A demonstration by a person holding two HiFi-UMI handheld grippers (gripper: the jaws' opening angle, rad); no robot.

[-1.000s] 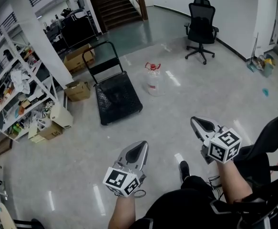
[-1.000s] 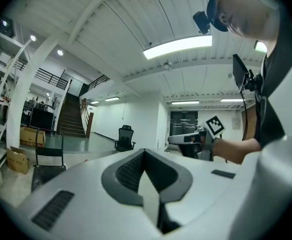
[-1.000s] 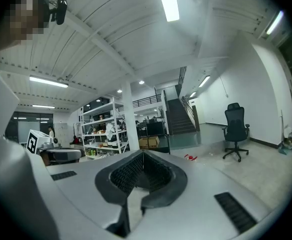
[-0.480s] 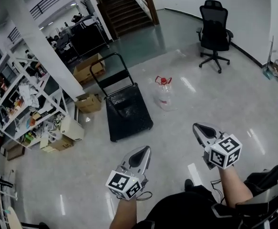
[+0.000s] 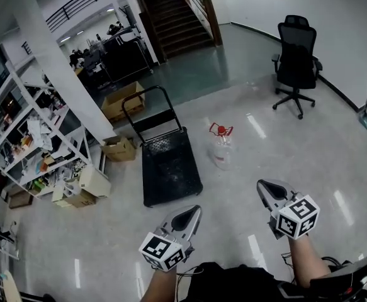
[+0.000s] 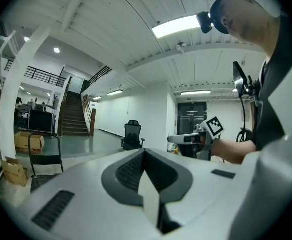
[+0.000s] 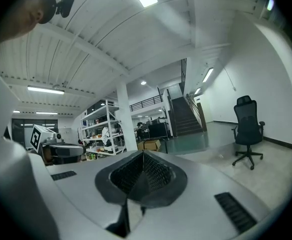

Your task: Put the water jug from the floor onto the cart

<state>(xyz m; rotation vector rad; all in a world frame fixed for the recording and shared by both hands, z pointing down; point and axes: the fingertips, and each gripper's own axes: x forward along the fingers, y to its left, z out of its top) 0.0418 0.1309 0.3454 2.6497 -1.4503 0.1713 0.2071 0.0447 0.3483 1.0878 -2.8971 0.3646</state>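
Water jug (image 5: 221,147) stands upright on the floor just right of the cart (image 5: 170,172), farther off and nearer my right gripper (image 5: 271,191) than my left gripper (image 5: 185,217); both closed, empty.

The floor (image 5: 321,150) is viewed from head height, steeply downward, with the left gripper (image 5: 193,210) at 7 o'clock and the right gripper (image 5: 263,185) at 5 o'clock, both close. Each gripper view is taken from just behind its own jaws, nearly level. The office chair (image 5: 296,58) at 2 o'clock and the staircase (image 5: 174,17) at 12 are shared by all three views.
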